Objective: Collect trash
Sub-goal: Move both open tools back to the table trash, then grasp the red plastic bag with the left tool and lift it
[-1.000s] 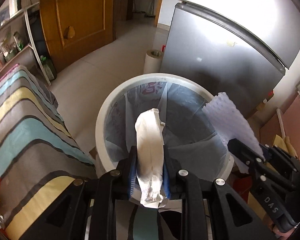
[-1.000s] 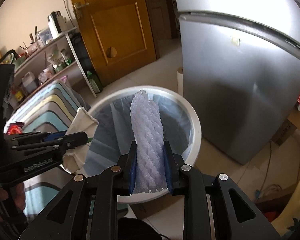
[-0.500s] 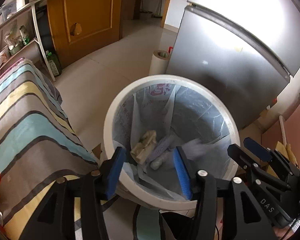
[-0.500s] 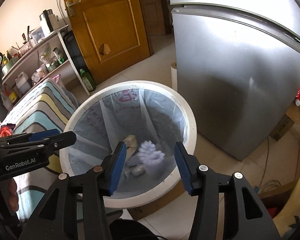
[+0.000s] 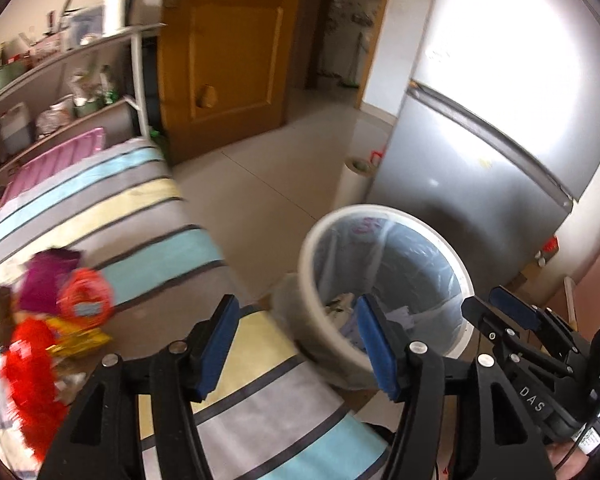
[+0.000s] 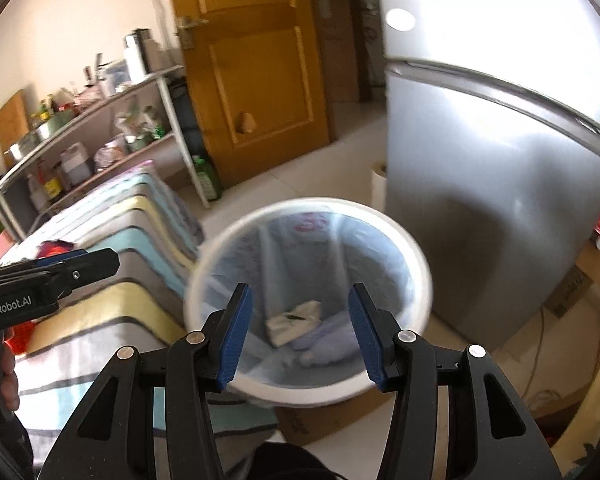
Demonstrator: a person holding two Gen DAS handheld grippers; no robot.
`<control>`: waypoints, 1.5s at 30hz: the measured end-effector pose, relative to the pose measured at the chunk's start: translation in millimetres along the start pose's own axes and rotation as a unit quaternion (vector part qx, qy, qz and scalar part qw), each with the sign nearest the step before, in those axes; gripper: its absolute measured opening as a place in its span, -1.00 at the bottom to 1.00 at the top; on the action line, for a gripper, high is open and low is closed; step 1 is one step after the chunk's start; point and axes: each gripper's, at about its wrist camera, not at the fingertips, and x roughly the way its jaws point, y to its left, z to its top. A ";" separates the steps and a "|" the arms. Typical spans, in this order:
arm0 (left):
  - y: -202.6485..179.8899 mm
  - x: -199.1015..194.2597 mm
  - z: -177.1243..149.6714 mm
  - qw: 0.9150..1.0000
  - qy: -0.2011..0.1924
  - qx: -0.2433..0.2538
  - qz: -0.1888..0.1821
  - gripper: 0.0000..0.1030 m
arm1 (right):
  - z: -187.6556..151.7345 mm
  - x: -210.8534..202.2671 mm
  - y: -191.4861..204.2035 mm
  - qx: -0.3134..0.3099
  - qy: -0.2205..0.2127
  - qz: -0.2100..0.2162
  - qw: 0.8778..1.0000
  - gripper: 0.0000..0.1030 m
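A white round trash bin [image 6: 204, 268] with a clear bag liner stands on the floor beside the striped table; it also shows in the left wrist view [image 5: 312, 248]. A crumpled white tissue [image 6: 294, 318] and a pale purple foam net [image 6: 328, 334] lie at its bottom. My right gripper [image 6: 300, 328] is open and empty above the bin. My left gripper [image 5: 296, 344] is open and empty over the table edge, left of the bin. Colourful wrappers [image 5: 60, 308] lie on the table at the left, blurred.
A striped tablecloth [image 5: 140, 216] covers the table. A silver fridge [image 6: 500, 168] stands right behind the bin. A shelf rack [image 6: 100, 140] with bottles and a wooden door [image 6: 252, 60] are at the back. A paper roll [image 5: 356, 180] stands on the tiled floor.
Both grippers opened and dropped the tissue and the foam net into the bin. The left gripper has since swung left toward the table; the right one has lifted back a little.
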 end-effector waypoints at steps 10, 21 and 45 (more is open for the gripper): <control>74.7 -60.8 -34.8 0.995 -0.045 -0.056 0.075 0.29 | 3.2 -13.8 73.0 -0.059 -0.015 0.077 0.995 -0.01; 146.4 -94.2 -76.5 0.984 -0.052 -0.106 0.133 0.36 | -7.9 -1.2 149.7 -0.125 0.003 0.145 0.982 -0.01; 186.5 -51.7 -83.4 0.988 -0.009 -0.126 0.093 0.41 | -4.8 68.6 243.9 -0.233 0.070 0.225 0.944 -0.01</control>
